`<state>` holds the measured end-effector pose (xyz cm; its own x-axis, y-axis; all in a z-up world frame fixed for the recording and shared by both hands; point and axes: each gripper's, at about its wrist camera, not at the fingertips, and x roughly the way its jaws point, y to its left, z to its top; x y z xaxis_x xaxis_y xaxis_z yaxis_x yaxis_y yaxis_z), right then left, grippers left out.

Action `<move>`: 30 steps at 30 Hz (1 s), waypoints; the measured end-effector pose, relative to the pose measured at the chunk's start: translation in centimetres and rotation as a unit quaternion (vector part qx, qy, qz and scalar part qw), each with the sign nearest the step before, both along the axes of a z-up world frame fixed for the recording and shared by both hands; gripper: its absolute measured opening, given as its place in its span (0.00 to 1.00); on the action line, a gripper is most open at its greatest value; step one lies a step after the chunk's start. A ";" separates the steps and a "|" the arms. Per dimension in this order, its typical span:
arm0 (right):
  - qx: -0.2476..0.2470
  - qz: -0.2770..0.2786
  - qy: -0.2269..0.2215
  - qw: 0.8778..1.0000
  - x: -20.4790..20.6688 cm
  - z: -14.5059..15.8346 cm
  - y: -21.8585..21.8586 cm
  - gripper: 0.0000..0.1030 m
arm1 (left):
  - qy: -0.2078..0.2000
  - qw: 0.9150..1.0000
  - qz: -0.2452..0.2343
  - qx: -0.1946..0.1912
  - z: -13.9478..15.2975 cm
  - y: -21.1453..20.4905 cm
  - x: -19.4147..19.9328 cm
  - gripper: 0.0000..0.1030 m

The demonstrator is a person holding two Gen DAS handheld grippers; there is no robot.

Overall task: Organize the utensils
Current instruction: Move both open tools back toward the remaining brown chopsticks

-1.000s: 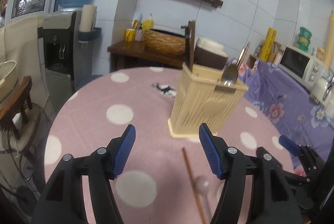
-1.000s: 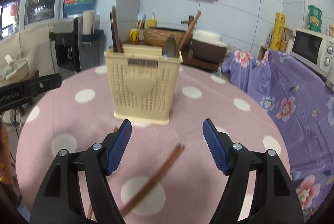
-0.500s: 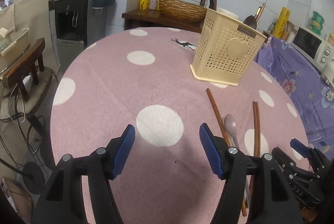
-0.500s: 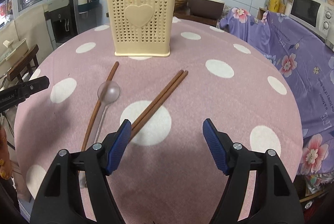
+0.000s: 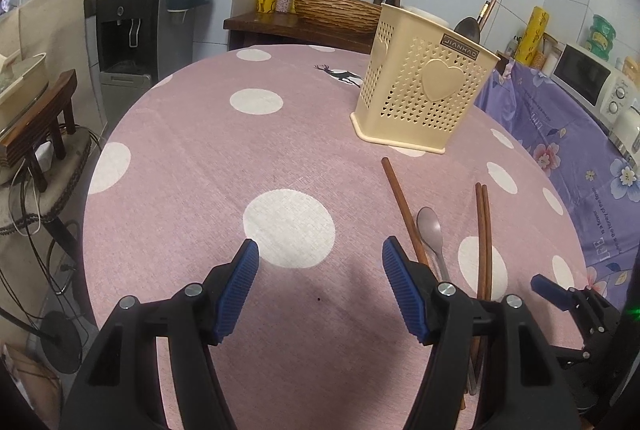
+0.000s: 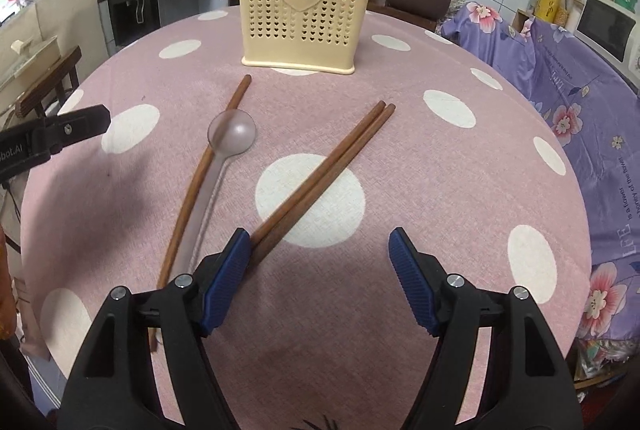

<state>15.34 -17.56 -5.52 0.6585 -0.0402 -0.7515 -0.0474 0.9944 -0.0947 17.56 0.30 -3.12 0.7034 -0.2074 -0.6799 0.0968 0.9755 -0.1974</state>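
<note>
While above tablecloth (image 6: 400, 157), both tools agape

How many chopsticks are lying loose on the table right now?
3: a single chopstick beside the spoon, and a pair side by side to its right. More may stand hidden in the holder.

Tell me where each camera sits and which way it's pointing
Left wrist: on the left gripper, facing across the table; the right gripper shows at lower right.
Right wrist: on the right gripper, facing the basket; the left gripper's finger enters at left.
Both share the basket, the spoon and the chopsticks.
</note>
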 end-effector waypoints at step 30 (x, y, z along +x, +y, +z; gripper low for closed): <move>0.061 -0.082 0.030 0.994 0.1 0.3 -6.7 0.61 | 0.017 0.999 -0.031 -0.001 -0.3 -2.0 0.5 0.64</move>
<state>15.43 -24.25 -5.20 0.6036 -0.0498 -0.7957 0.1149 0.9931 0.0250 18.09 -1.69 -3.46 0.6660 -0.2509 -0.7025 0.1496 0.9675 -0.2038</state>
